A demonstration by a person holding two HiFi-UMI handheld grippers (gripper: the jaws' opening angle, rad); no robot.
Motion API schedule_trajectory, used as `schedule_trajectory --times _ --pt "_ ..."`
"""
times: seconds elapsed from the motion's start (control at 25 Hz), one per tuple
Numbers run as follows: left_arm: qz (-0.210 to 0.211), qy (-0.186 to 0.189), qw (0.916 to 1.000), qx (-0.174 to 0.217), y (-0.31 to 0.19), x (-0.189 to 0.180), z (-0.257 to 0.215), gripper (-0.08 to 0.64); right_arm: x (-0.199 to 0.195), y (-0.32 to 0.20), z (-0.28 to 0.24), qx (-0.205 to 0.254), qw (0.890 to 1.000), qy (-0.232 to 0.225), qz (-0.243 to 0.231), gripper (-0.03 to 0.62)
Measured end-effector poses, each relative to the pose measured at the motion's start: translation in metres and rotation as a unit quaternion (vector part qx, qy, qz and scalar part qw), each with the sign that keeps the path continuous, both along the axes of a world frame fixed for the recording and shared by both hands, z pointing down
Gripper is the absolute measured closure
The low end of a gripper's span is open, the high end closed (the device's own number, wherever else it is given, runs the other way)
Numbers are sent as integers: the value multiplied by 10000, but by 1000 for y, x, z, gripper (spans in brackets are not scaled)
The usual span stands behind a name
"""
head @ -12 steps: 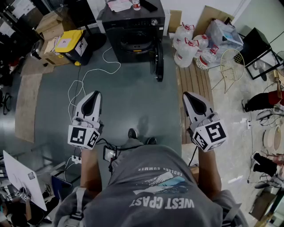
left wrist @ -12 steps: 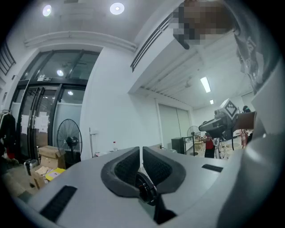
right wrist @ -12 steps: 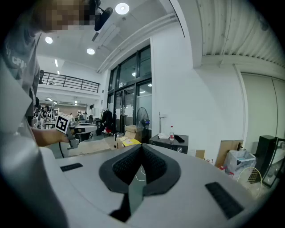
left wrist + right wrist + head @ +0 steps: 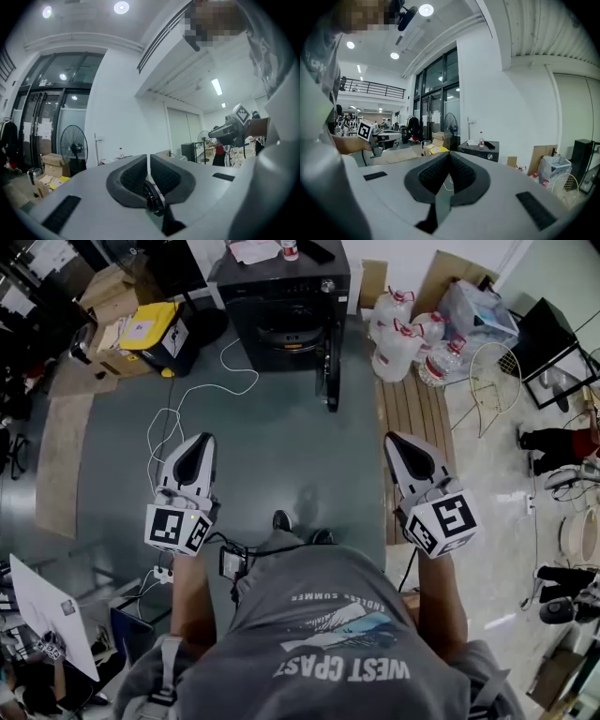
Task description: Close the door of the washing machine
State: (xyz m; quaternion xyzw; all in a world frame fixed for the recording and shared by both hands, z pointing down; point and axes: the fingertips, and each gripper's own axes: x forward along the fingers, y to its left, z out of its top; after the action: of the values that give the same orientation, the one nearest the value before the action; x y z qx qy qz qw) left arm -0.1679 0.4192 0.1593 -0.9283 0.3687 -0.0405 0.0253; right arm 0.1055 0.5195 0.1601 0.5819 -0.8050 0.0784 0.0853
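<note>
- Two claws hang over the grey floor (image 4: 281, 451), well apart. The left claw (image 4: 198, 441) has its jaws pressed together on nothing, and the right claw (image 4: 397, 440) is closed and empty too.
- The black washing machine (image 4: 281, 296) stands well ahead of both claws, at the top of the head view.
- Its door (image 4: 330, 371) is open, swung out edge-on toward the person on the machine's right side in that view, with the dark drum opening exposed.
- A white cable (image 4: 187, 399) loops across the floor between the left claw and the machine.
- Clear water jugs (image 4: 398, 338) stand just right of the open door, beside wooden planks (image 4: 412, 418).
</note>
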Motion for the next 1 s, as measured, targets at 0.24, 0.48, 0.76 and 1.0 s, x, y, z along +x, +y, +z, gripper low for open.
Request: schedule_trajectory --times 0.24,0.48,0.76,1.0 --pt "-58 -140 9999 -7 -3 5 2 525 10 -11 3 68 9992 -398 10 563" --pt "-79 -160 9997 -179 -28 1 16 525 7 -34 21 -174 9986 -502 33 561" --pt "190 -75 9994 -275 -92 17 33 525 5 -87 35 -321 9985 -431 140 561" --pt "447 -42 9985 -306 -160 21 38 525 -3 -144 39 -368 9981 -400 290 561"
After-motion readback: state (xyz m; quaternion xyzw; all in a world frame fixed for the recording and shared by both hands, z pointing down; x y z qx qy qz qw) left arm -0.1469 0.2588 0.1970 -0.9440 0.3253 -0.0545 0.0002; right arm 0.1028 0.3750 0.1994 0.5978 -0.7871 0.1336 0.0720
